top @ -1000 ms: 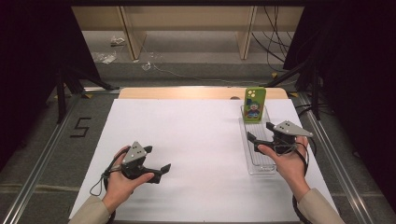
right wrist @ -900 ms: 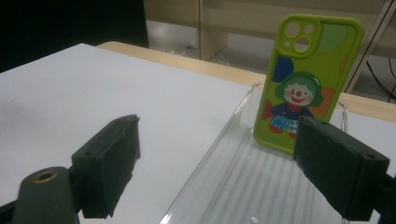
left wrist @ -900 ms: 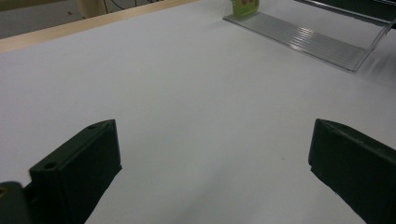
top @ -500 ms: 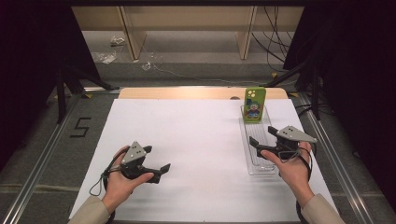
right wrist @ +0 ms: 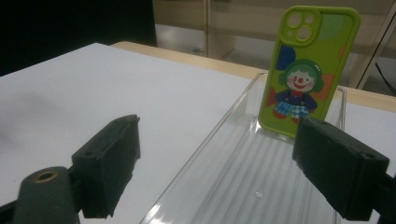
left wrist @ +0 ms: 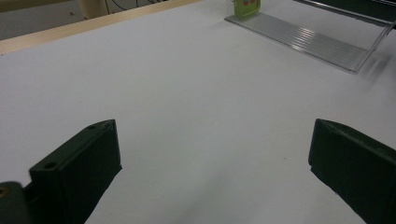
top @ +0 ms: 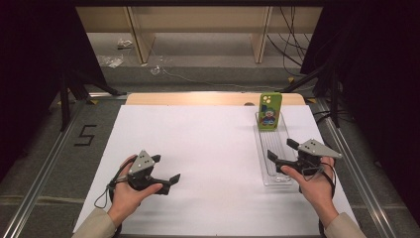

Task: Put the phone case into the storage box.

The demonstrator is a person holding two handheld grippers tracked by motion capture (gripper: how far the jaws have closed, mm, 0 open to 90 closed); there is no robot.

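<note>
White table sheet (top: 208,148): right gripper (top: 283,150) released over the clear tray (top: 265,173); its own view reveals the phone case (right wrist: 308,70) clown print (upright). Left gripper (top: 166,168), lower left, released.

In the left gripper view the green phone case (left wrist: 247,8) is cut off by the top edge, leaving just its foot, and the clear tray (left wrist: 308,41) blurs at its near corner (perhaps glare). The right gripper view's bottom edge crops the tray's near end.
</note>
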